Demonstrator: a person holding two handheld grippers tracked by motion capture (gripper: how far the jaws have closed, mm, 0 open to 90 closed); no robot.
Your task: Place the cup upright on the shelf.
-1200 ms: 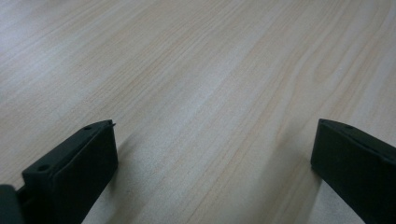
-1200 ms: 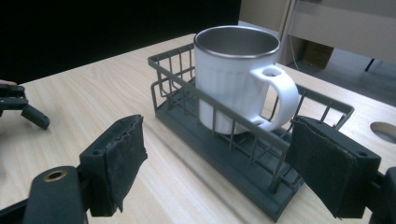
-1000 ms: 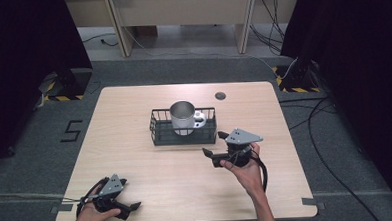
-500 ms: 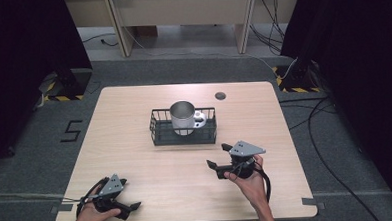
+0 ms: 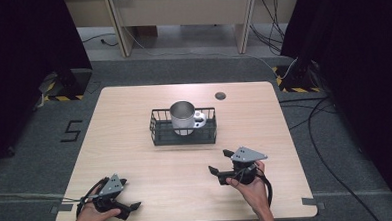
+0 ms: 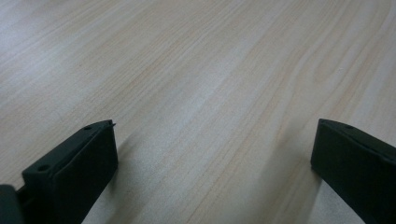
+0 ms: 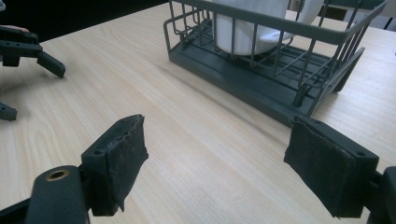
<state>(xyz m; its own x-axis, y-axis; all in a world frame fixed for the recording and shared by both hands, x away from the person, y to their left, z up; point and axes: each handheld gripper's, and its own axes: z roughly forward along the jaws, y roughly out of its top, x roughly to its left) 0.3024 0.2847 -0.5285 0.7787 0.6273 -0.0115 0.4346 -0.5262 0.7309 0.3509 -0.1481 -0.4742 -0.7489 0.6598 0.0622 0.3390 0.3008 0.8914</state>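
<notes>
One mug (image 5: 183, 117) in basket (image 5: 157, 134), well beyond right hand-held gripper (image 5: 220, 163); jaws wide apart, empty.

A recording lab set up around a single work table.

A pale wooden table (image 5: 135, 143) stands on grey carpet (image 5: 31, 162), hemmed by black curtains (image 5: 25, 38). Yellow-and-black hazard tape (image 5: 58, 98) marks stand bases, cables (image 5: 325, 135) trail across the floor, and a taped number five (image 5: 73, 131) lies beside the table.
</notes>
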